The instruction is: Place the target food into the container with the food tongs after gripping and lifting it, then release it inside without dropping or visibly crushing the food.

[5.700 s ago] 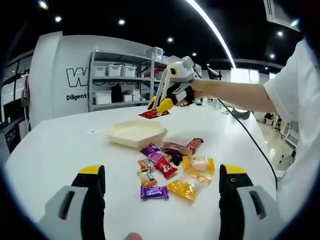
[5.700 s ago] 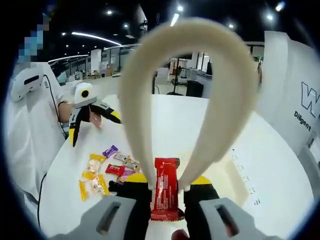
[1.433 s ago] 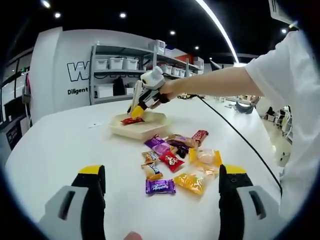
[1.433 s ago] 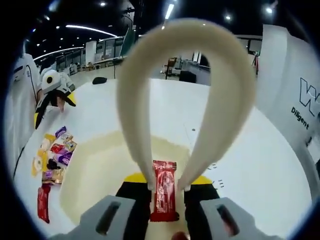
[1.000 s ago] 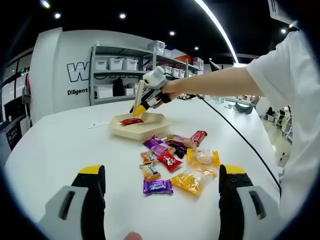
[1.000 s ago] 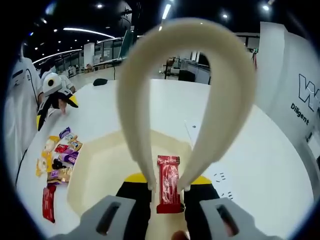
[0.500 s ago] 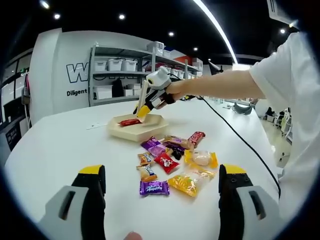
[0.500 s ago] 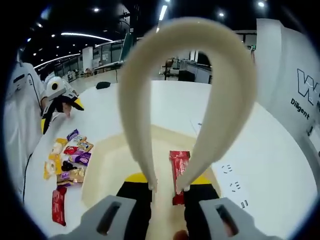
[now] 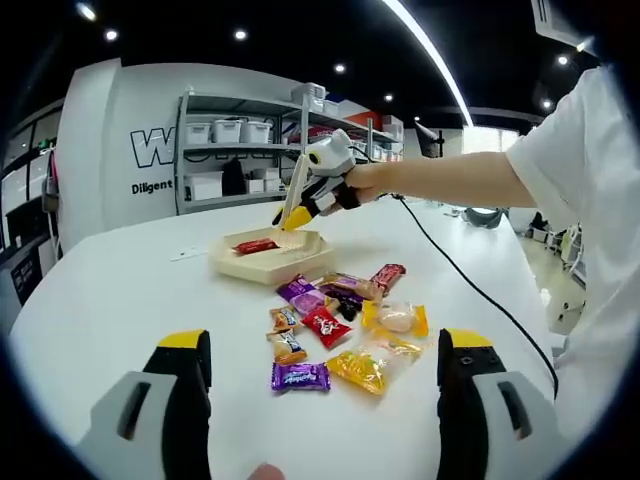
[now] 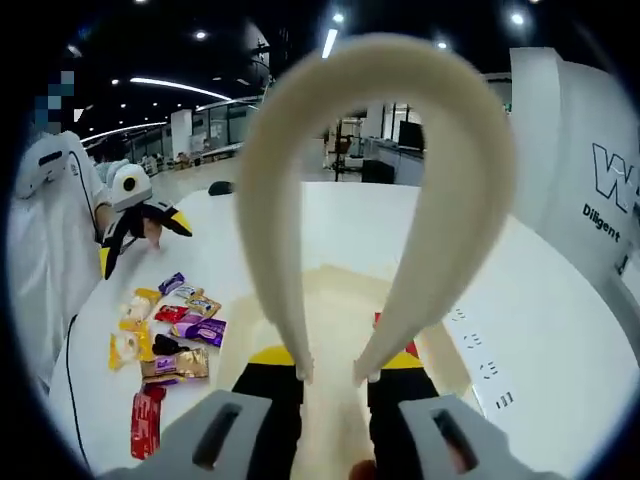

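I saw the white table (image 9: 110, 290) under both views, with shelving (image 9: 235, 150) against the far wall in the left gripper view. On the table sat the cream tray (image 9: 262, 262), and in it lay the red bar (image 9: 256, 245), flat on the tray floor and free of the tongs. In the right gripper view the same tray (image 10: 320, 300) lay just beyond my jaws, and a sliver of the bar (image 10: 381, 320) showed past the right tong arm. My right gripper (image 9: 296, 214) hung over the tray's near corner in the left gripper view, a person's hand (image 9: 362, 182) behind it. It pinched the cream tongs (image 10: 375, 180) at their arms, whose tips stood a little apart with nothing between them. The left gripper (image 9: 325, 400) rested low over the table with its jaws spread wide and empty; in the right gripper view I saw it (image 10: 135, 240) beside the sweets. Between the tray and my left jaws lay the scattered sweets (image 9: 335, 325): purple, red and yellow wrappers in a loose heap, a second red bar (image 9: 387, 277) at its far edge, all well apart from the tray's contents.
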The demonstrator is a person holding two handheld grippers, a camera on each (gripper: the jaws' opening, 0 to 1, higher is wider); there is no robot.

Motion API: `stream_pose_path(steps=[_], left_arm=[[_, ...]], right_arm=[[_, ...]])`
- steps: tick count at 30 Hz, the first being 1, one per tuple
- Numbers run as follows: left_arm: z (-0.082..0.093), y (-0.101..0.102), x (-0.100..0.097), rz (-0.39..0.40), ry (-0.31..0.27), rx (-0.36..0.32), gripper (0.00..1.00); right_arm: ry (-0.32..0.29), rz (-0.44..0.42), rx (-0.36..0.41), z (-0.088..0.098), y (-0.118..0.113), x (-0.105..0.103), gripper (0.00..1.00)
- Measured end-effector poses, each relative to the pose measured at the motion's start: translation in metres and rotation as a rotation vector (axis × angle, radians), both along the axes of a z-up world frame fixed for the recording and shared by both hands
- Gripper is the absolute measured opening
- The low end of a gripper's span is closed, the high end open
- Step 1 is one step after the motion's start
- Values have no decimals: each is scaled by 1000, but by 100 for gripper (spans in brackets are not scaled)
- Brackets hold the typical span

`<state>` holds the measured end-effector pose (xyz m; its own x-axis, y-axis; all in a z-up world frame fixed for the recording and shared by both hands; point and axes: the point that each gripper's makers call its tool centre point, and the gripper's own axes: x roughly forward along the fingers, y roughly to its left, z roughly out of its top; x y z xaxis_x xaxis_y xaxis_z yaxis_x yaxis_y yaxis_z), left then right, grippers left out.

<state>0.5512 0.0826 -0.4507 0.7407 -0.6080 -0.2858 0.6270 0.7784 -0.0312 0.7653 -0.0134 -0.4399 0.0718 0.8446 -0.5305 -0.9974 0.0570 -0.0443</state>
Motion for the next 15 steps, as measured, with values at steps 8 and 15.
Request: stream_pose_path(steps=[8,15], left_arm=[[2,-6,-1,-9,-1,-5,93],[4,-9,-1,-6,1,-24,95]], right_arm=[[-8,5,42,13,-4,-22,19],[-18,27,76,27,-3,-48,19]])
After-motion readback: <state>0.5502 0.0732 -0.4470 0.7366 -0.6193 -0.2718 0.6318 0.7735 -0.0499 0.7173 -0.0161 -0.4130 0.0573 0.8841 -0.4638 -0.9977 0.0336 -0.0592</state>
